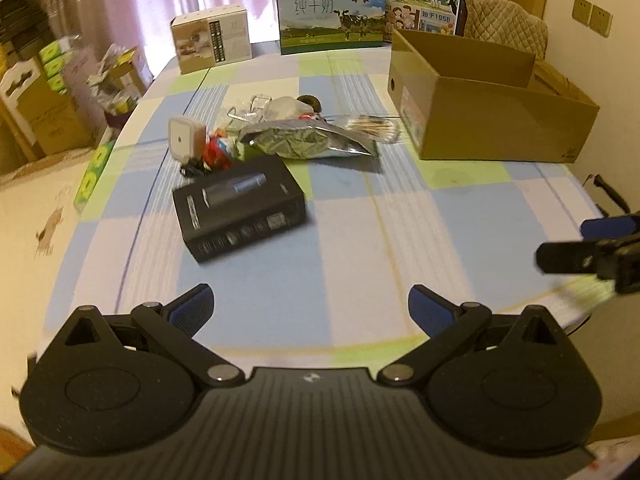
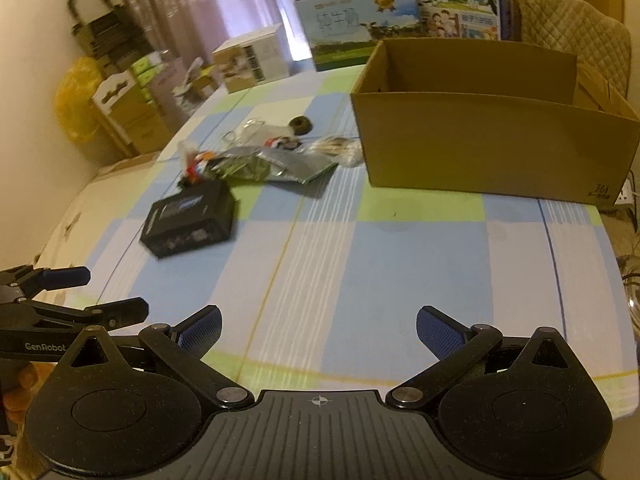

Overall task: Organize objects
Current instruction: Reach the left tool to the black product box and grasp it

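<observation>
A black flat box [image 1: 239, 207] [image 2: 191, 219] lies nearest on the checked tablecloth. Behind it sits a heap: a silver foil pouch [image 1: 304, 139] [image 2: 264, 165], a white cube-shaped charger [image 1: 185, 138], a small red figure [image 1: 216, 151], a bag of cotton swabs [image 1: 374, 125] [image 2: 340, 147], metal clips [image 1: 250, 109] and a dark round piece [image 1: 310, 101] [image 2: 300, 125]. An open brown cardboard box [image 1: 492, 128] [image 2: 492, 148] stands to the right. My left gripper [image 1: 311, 308] is open, short of the black box. My right gripper [image 2: 319, 330] is open over bare cloth.
Two milk cartons [image 1: 330, 14] [image 2: 356, 24] and a small beige box [image 1: 212, 38] [image 2: 252, 62] stand at the table's far edge. A quilted chair back [image 1: 506, 24] rises behind the cardboard box. Stacked boxes [image 1: 44, 100] fill the floor at left. The other gripper shows at each view's side.
</observation>
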Demonstrator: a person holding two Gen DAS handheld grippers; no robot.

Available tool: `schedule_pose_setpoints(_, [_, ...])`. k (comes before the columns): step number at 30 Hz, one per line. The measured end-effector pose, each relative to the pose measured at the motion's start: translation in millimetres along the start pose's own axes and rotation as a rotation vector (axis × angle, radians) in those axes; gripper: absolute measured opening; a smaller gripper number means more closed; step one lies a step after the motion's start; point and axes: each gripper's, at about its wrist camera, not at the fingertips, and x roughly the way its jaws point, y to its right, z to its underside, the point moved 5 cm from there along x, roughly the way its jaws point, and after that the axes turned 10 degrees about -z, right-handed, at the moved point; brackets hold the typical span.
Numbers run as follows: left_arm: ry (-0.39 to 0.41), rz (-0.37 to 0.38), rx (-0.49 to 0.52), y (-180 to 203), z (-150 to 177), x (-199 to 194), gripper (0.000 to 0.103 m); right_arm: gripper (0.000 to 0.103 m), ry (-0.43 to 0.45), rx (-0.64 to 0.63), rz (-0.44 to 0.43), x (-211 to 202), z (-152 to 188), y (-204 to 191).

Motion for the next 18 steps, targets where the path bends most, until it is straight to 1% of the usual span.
schedule_pose_setpoints(6, [0.025, 0.043, 0.105, -26.2, -26.0, 48.6, 0.102, 0.101, 0.022, 0.09, 0.058, 28.1, -23.6, 10.9])
schedule_pose_setpoints(11, [0.058, 0.078, 0.209, -40.9, -44.8, 88.2, 0.102, 0.101, 0.028, 0.152, 0.106, 44.1, -35.9, 15.7])
schedule_pose_setpoints(18, [0.05, 0.159, 0.345, -46.4, -60.9, 134.2, 0.102, 0.101, 0.026, 0.235, 0.175, 59.5, -42.6, 22.0])
